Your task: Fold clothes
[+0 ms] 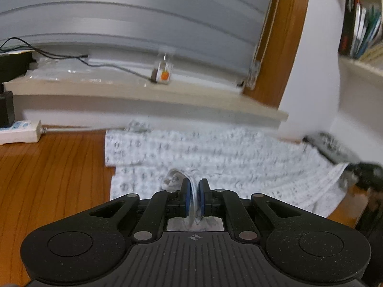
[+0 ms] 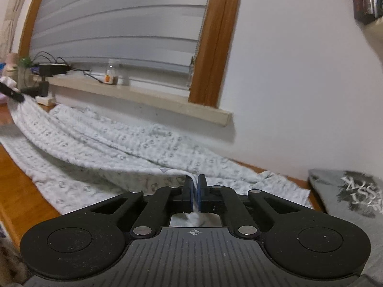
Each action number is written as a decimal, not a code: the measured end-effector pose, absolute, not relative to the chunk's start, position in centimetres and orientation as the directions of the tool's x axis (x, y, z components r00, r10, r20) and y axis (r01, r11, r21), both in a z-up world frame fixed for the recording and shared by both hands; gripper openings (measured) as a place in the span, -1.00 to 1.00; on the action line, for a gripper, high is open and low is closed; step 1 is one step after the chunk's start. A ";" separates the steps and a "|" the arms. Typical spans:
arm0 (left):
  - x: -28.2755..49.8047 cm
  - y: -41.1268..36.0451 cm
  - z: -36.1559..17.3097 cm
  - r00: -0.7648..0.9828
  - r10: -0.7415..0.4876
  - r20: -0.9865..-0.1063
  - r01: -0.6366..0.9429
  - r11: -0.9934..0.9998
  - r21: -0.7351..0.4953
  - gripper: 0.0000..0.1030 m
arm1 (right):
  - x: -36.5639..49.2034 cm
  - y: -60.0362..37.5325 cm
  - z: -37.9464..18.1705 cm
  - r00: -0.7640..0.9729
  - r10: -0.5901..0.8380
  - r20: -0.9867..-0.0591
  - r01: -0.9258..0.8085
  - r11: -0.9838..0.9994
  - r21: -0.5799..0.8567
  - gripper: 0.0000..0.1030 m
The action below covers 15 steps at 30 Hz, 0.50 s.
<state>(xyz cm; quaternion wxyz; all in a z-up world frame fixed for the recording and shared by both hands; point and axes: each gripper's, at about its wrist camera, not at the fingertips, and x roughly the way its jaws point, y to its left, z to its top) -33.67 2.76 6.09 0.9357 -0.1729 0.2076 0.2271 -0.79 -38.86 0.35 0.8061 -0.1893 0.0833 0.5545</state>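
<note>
Stretching across the wooden floor [image 1: 47,167] along its wall edge, the pale grey patterned knit garment [image 2: 100,143] hangs pinched between left gripper [image 1: 195,191] and right gripper [image 2: 195,189]; keeping tension even should fold it neatly.

Small bottle [image 2: 112,75] on windowsill [image 2: 153,98]; power strip [image 1: 20,132] on wooden floor [image 1: 52,167].

A white garment [image 1: 215,148] printed all over with small grey motifs is seen on an orange-brown wood-grain floor [image 1: 47,179]. Black bodies and blue pads are noted on the left hand-held gripper [image 1: 194,186] and right hand-held gripper [image 2: 195,186]. At 3 o'clock in the right wrist view, a grey cloth [image 2: 347,196] with white lettering is recorded. Blinds [image 2: 119,24] are grey; the window frame [image 2: 210,47] is brown.
</note>
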 end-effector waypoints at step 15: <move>-31.8 2.9 7.4 0.798 0.389 -0.459 -0.507 0.846 -0.165 -0.60 | -2.7 -42.6 -1.0 0.333 0.848 -0.412 -0.942 0.285 -0.176 -0.70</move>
